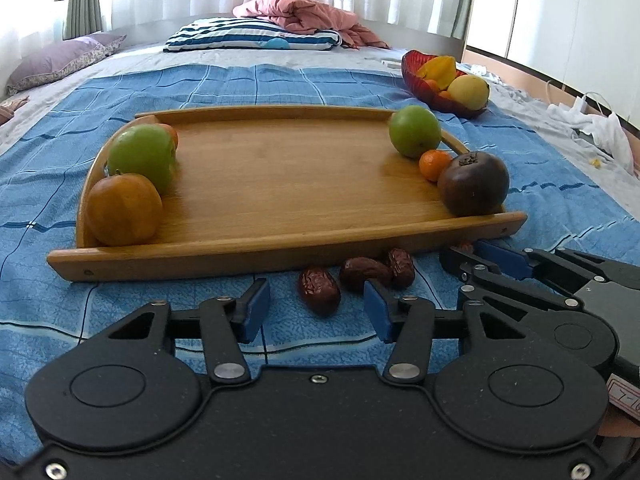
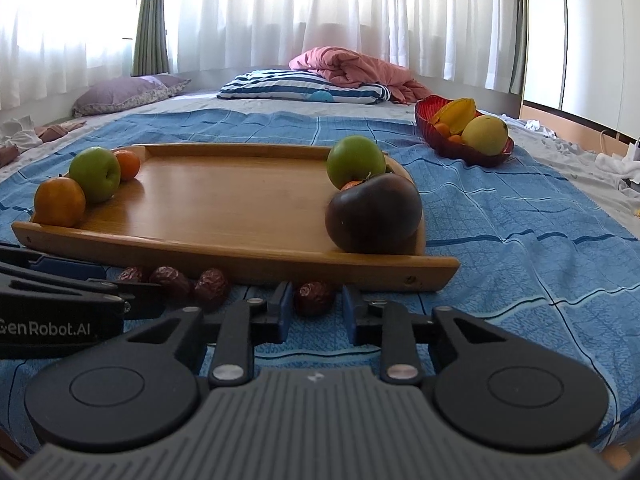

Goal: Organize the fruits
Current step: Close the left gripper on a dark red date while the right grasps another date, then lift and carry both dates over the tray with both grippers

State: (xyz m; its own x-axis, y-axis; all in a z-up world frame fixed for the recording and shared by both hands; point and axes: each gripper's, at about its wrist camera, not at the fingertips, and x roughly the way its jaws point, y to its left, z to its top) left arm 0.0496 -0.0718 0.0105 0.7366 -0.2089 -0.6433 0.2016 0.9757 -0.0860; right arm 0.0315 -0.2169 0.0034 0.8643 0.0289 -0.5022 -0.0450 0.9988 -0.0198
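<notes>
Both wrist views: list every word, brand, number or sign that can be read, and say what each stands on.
"enRobot.AI": white lettering on the black side of the left gripper, seen in the right wrist view; a partly cut-off character comes before the "e".
A label with red characters sits at the right edge of the left wrist view, on the right gripper: cut off, unreadable.
No other text on the wooden tray, fruit or bedding.
</notes>
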